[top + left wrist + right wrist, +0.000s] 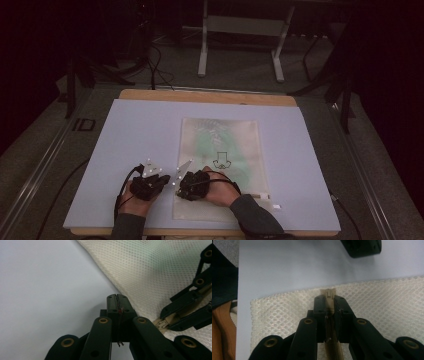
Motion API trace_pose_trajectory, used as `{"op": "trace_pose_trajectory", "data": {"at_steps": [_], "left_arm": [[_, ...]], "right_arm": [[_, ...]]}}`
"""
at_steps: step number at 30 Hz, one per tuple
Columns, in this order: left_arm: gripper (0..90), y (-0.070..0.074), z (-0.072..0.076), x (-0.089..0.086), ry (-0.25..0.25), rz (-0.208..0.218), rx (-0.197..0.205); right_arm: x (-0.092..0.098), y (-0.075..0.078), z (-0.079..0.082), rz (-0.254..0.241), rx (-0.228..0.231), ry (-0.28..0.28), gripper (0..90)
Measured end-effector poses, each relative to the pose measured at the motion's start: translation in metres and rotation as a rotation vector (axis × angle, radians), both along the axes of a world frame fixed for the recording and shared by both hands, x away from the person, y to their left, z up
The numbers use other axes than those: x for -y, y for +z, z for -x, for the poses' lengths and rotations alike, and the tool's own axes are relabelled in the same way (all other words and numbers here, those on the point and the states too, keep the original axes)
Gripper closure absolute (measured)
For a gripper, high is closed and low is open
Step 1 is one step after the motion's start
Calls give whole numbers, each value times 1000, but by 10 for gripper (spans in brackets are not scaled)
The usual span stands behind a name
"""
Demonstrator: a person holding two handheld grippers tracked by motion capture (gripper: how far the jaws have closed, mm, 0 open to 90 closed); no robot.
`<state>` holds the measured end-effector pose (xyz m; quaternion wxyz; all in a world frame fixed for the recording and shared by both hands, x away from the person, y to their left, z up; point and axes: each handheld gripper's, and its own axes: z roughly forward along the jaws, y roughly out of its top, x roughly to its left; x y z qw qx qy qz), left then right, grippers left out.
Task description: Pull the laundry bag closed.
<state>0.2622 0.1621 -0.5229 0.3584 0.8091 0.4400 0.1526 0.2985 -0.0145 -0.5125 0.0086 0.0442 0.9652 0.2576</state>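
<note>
Looking from the left of the high view, we see the left gripper (162,181) at the lower left of the frame, on the pale blue mat (125,140), its tips at the near left edge of the mesh bag (220,150). In the left gripper view its jaws stand pressed together at the bag's edge; we cannot tell whether they pinch any mesh, and only a thin sliver shows between them. Just to the right, the right gripper (179,186) sits over the bag's near left corner. In the right gripper view its jaws are clamped on the beige zipper (329,315), with the zipper's end (328,292) poking out past the tips. The bag itself lies flat across the middle of the mat, running from the lower centre up toward the upper centre, with something green showing faintly through it. We judge the bag light, soft and floppy, so it will bunch and slide on the smooth mat rather than hold its shape. The zipper tape is the firmest part to take hold of; the netting beside it should be pinched close by to keep it taut.
</note>
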Motion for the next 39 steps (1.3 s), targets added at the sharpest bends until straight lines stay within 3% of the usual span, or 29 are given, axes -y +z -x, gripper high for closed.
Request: {"op": "trace_pose_trajectory", "data": {"at_steps": [16, 20, 28, 39], "left_arm": [[889, -4, 1, 18, -81, 2, -24], [889, -5, 0, 20, -84, -1, -25], [889, -6, -2, 17, -81, 34, -48], [887, -6, -1, 19, -95, 30, -45]], "right_arm": [[-1, 0, 1, 1, 18, 6, 816], [0, 0, 1, -4, 17, 6, 815], [0, -1, 1, -8, 11, 4, 815], [1, -1, 1, -15, 14, 5, 815]]}}
